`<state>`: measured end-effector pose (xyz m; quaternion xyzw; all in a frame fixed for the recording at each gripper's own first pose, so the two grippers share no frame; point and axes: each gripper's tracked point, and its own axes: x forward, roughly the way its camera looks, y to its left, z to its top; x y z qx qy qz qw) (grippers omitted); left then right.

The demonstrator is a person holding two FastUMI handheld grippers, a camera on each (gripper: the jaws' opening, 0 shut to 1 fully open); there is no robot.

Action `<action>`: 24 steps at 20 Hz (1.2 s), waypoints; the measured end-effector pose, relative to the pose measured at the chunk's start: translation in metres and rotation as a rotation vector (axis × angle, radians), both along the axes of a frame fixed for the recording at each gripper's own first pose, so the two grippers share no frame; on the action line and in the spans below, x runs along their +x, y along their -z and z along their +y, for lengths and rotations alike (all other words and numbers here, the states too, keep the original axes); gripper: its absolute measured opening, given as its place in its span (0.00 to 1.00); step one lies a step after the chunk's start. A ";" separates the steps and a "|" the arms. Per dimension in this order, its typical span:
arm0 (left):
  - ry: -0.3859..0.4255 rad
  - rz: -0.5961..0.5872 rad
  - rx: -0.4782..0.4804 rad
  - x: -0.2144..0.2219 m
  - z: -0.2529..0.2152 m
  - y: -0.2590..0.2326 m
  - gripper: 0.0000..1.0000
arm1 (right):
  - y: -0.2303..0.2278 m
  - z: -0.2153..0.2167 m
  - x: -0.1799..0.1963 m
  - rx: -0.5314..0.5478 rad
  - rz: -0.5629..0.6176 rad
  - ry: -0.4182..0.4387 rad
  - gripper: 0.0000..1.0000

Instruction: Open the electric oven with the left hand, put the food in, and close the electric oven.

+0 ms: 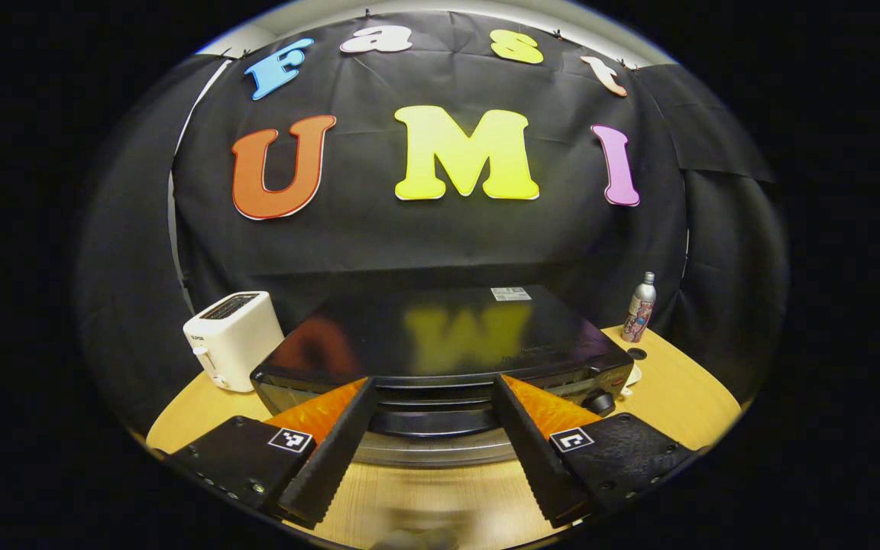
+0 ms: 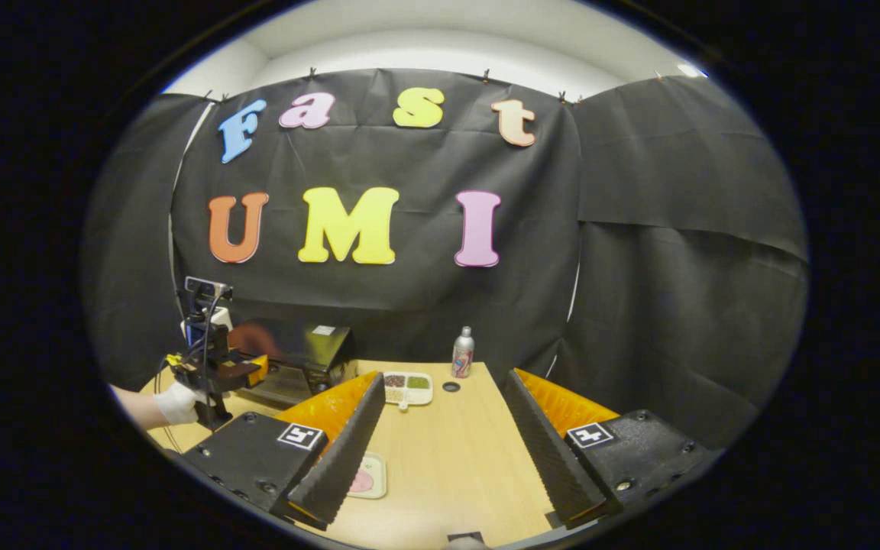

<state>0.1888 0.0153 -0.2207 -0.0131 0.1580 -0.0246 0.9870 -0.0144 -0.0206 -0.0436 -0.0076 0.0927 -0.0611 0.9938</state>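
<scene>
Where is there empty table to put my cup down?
Bare wood lies between the food tray, the bottle and the right gripper. It is crowded on the oven side, by the toaster and left gripper.

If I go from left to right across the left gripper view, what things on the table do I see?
White toaster → black electric oven → silver bottle.
</scene>
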 end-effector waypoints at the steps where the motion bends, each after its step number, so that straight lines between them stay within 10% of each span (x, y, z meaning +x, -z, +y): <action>1: 0.002 0.001 0.001 -0.006 0.000 0.001 0.97 | 0.001 0.001 -0.001 0.001 0.003 -0.006 0.96; 24: 0.016 0.332 -0.029 -0.146 -0.005 0.138 0.97 | 0.037 0.018 -0.034 0.002 0.081 -0.071 0.97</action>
